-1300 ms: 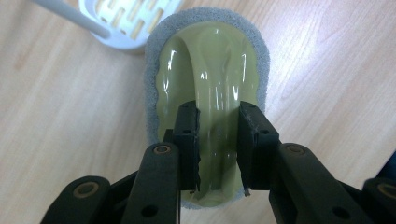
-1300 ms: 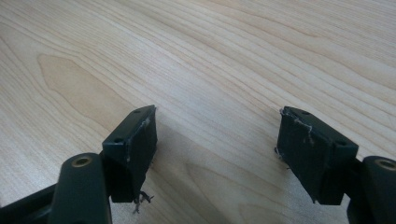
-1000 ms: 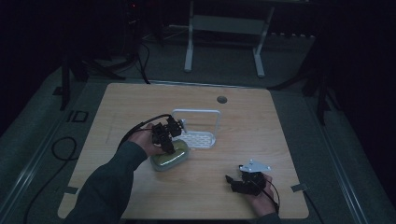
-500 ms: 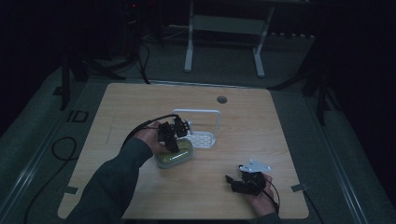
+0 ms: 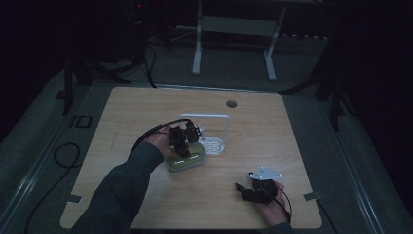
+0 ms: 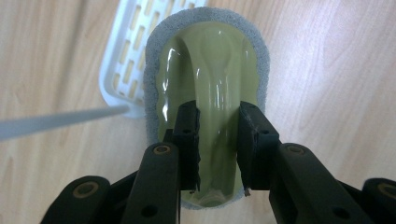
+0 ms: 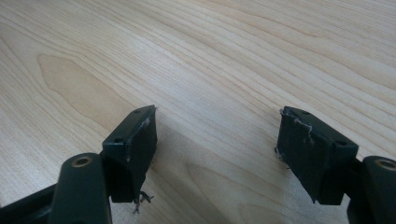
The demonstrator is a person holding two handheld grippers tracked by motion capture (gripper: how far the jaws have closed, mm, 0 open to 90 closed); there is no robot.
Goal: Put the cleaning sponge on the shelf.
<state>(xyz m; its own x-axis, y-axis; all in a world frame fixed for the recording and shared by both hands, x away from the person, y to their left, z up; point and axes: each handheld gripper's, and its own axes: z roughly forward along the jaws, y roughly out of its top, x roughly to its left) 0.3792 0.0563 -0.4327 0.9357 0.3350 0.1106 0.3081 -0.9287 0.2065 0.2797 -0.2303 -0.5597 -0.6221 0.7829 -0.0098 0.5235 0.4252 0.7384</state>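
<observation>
while clamped across the raised green handle of the scrubber (image 6: 210,93), left gripper (image 6: 218,140) above it, white tray (image 6: 123,56) just beyond; right gripper (image 7: 217,154) well apart, spread wide over bare table (image 7: 233,56).

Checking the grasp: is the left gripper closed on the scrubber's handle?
Yes, in the left gripper view the left gripper clamps the raised green handle of the scrubber from both sides.

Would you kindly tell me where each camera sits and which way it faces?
High view: above the person's side, looking down on the table; forearms show.
Left gripper view: on the left hand-held gripper, looking down on the green scrubber whose handle it clasps.
Right gripper view: on the right hand-held gripper, open over wood.
Shared: scrubber, white rack.
</observation>
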